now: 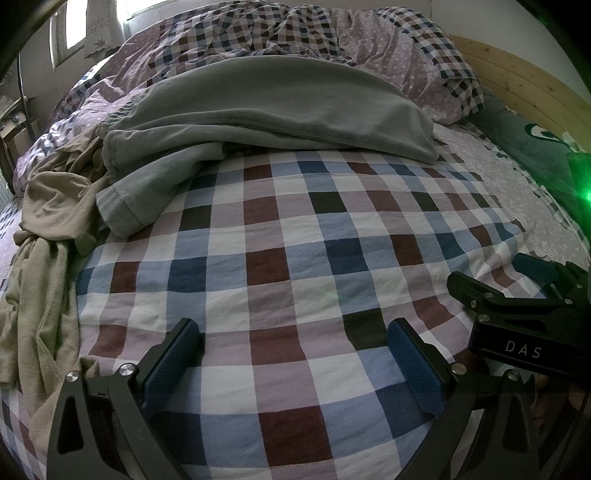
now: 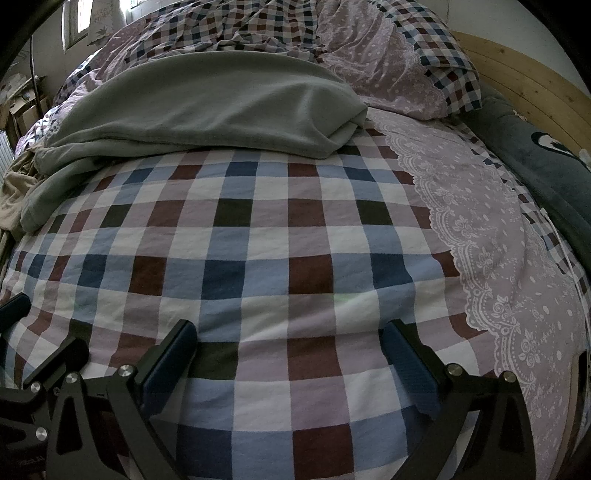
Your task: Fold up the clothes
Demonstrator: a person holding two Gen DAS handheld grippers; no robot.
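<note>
A grey-green garment (image 1: 258,110) lies rumpled across the far side of the checked bed sheet (image 1: 280,266), one hemmed end drooping toward the left. A beige garment (image 1: 48,236) is heaped at the left edge beside it. My left gripper (image 1: 295,332) hovers low over the sheet, open, with nothing between its blue pads. The right gripper (image 1: 517,284) shows at the right of this view. In the right wrist view the grey-green garment (image 2: 207,107) lies ahead, the beige garment (image 2: 14,195) peeks at far left, and my right gripper (image 2: 290,332) is open and empty.
A crumpled checked and dotted duvet (image 1: 295,33) piles up at the back. A lace-patterned lilac band (image 2: 491,236) runs down the sheet's right side. A dark green pillow (image 2: 535,166) lies against the wooden headboard (image 2: 517,74). Boxes (image 2: 22,107) stand at far left.
</note>
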